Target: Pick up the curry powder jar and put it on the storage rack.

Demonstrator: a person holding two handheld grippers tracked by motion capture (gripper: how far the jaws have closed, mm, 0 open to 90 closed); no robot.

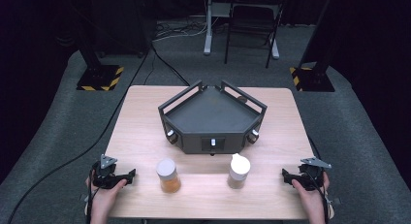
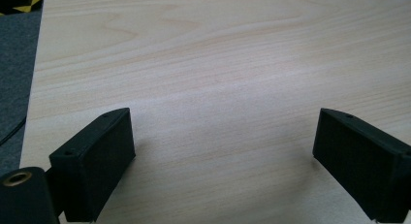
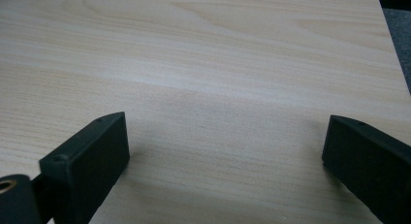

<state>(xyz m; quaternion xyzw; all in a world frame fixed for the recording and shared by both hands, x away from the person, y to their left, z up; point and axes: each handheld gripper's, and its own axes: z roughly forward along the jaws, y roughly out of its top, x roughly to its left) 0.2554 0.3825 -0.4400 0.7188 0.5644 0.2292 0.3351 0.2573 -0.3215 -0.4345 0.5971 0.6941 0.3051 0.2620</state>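
Note:
Two jars stand on the wooden table [image 1: 145, 132] in the high view. The left jar [image 1: 168, 176] has orange contents and a pale flat lid. The right jar [image 1: 238, 171] holds something brownish under a white lid. My left gripper [image 1: 129, 175] rests near the table's front left corner, pointing toward the orange jar but apart from it. My right gripper [image 1: 285, 174] rests at the front right, pointing toward the brownish jar, also apart. In the left gripper view my left gripper [image 2: 223, 156] stands open over bare wood. In the right gripper view my right gripper [image 3: 225, 161] is open too.
A black angular tray [image 1: 212, 118] with railings and small knobs on its front sits at the table's middle, behind the jars. A chair [image 1: 252, 20] and stand legs are on the grey floor beyond the table. Black cables [image 1: 160, 64] run across the floor.

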